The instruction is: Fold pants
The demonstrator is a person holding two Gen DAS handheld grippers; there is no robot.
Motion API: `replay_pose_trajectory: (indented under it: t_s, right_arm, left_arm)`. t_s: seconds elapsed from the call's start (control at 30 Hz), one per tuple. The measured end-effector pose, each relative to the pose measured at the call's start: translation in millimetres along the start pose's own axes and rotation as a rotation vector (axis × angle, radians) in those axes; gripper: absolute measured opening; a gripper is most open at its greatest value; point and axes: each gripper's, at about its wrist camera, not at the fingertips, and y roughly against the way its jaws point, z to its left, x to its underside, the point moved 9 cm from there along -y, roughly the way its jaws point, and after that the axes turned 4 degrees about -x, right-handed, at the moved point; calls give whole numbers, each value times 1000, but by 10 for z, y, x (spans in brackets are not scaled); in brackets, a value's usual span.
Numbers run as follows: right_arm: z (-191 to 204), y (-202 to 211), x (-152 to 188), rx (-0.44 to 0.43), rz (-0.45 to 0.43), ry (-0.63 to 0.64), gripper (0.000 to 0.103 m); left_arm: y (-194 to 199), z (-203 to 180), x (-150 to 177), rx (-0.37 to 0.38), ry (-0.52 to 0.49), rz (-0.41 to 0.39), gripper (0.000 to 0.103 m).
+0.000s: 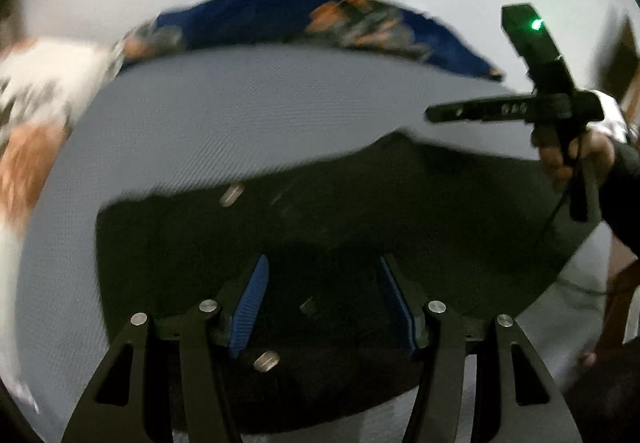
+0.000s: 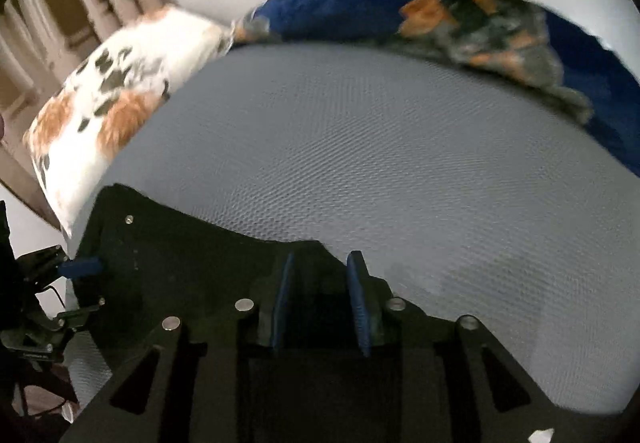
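The black pants (image 1: 320, 227) lie on the grey bed (image 1: 224, 123), below the blue blanket (image 1: 256, 23). The left gripper (image 1: 324, 307) hangs half open over the pants, gripping nothing. The right gripper (image 2: 320, 299) is narrowly parted at their edge; whether it pinches cloth I cannot tell.

The pants (image 1: 360, 211) are showing as a single piece of black cloth, lying spread across the near part of a grey textured bed (image 2: 360, 147). Their far edge is running in an uneven, wavy line. Small silver metal fastenings are glinting on the fabric. Folds and seams are too dark to make out.
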Motion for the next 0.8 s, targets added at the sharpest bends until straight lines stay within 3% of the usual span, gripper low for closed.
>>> replay_pose_trajectory:
  t_s: [0.2,0.37,0.6,0.8]
  right_arm:
    - [-448,365,519,156,-1,-100,27]
    - [-832,456,967,227,48,-183,27]
    - [-1274,430,1117,380,19,-244,26]
    - [-1460,370,1021,389,-40,-282,27]
  left_arm:
    - [-310,-546,-381,91,-67,-30,59]
    - [-769,-895,-478,163,-92,31,59]
    - [-1282,-1006,-616,116,-138,67,59]
    - [-1339,-1012,-608,87,-153,59,59]
